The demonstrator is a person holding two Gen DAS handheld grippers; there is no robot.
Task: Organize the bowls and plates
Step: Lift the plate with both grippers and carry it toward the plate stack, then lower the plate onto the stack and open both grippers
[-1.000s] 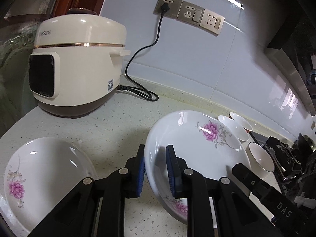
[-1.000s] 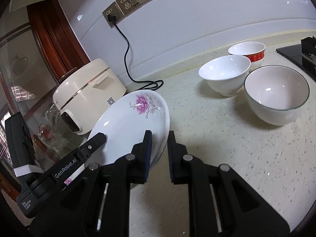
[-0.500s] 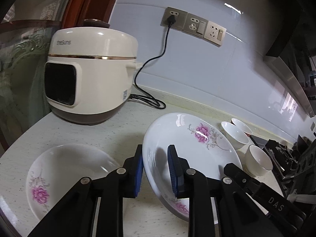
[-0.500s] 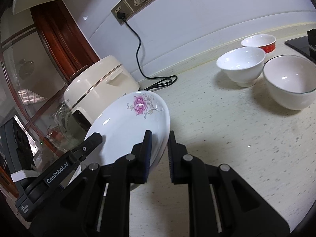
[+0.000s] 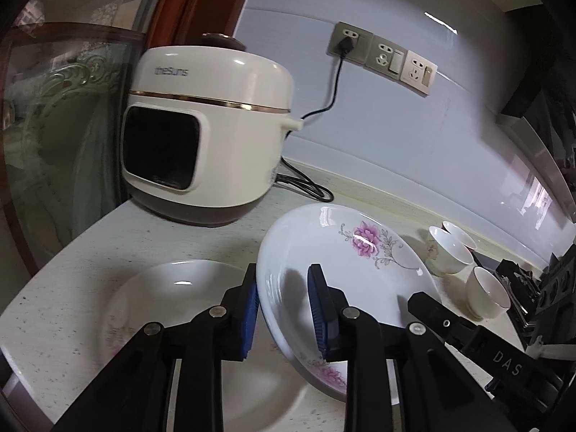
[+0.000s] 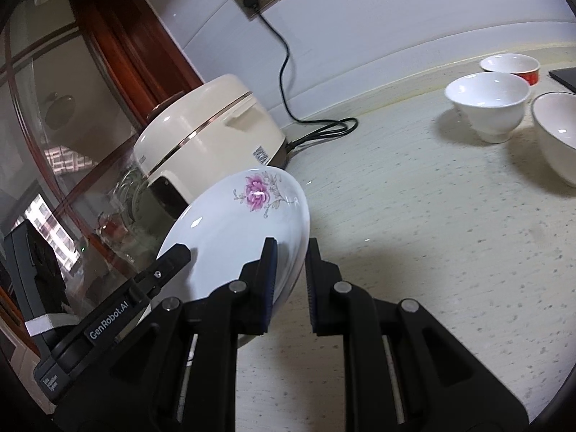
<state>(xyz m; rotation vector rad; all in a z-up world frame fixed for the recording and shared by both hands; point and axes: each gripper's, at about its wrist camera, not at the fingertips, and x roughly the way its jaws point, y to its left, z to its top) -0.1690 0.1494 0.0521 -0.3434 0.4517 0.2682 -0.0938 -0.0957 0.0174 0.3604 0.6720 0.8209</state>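
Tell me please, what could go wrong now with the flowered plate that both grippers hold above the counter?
1. The left gripper is opening, its pads no longer pressing the rim of the flowered plate; the right gripper alone clamps the opposite rim, so the plate may tilt or slip.
2. It hangs partly over the second plate, so a drop could chip both.

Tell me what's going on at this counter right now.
Both grippers are on one flowered plate, tilted above the counter. The right gripper is shut on its rim; the left gripper straddles the opposite rim, its jaws opening. A second plate lies just below, by the rice cooker. Three bowls wait beyond.
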